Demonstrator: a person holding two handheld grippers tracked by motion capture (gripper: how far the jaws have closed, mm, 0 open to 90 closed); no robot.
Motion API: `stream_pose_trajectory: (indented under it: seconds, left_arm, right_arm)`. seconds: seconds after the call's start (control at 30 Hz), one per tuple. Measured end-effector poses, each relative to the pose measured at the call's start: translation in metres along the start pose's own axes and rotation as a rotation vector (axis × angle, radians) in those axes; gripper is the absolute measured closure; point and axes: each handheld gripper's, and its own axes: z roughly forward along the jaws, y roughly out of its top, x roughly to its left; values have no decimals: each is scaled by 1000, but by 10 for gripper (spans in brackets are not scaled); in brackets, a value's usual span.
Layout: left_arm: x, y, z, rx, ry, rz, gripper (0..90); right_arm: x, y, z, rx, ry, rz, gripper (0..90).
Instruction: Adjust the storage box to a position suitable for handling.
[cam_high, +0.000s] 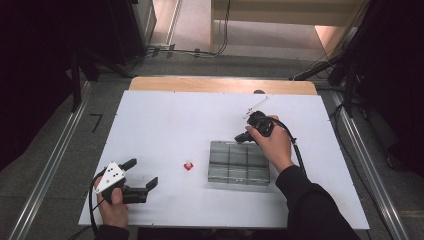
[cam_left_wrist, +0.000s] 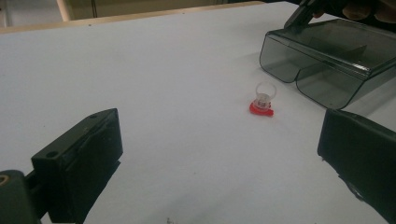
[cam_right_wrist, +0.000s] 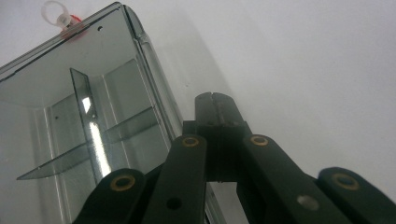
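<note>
While right gripper (cam_high: 246, 136) sits jaws together, empty, at box (cam_high: 239, 161) far edge, left gripper (cam_high: 142, 174) waits jaws apart. Ring (cam_high: 188, 166) on table (cam_high: 165, 120), at left gripper's 2 o'clock, left nearer; seemingly upright.

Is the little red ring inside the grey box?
No, the small red-based clear plastic ring sits on the white table, beside the smoky grey plastic compartment box.

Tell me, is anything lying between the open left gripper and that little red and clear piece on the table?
Nothing visible does. The left gripper stands open, and bare white table runs from it to the red and clear piece. The grey divided box sits beyond it, off to one side.
</note>
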Motion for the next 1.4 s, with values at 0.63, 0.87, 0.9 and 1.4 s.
stream_pose_trajectory:
  seconds: [0.63,0.87,0.9,1.4]
  left_arm:
    - [0,0,1,0,0,3,0]
    - [-1,0,0,2,0,6,0]
    - [-1,0,0,3,0,7,0]
    - [-1,0,1,5,2,9,0]
  right_arm:
    - [24,-8,2,11,15,-57,876]
    - [32,-8,5,11,25,-85,876]
    - [32,-8,6,9,27,-92,876]
    - [47,-7,12,10,47,-118,876]
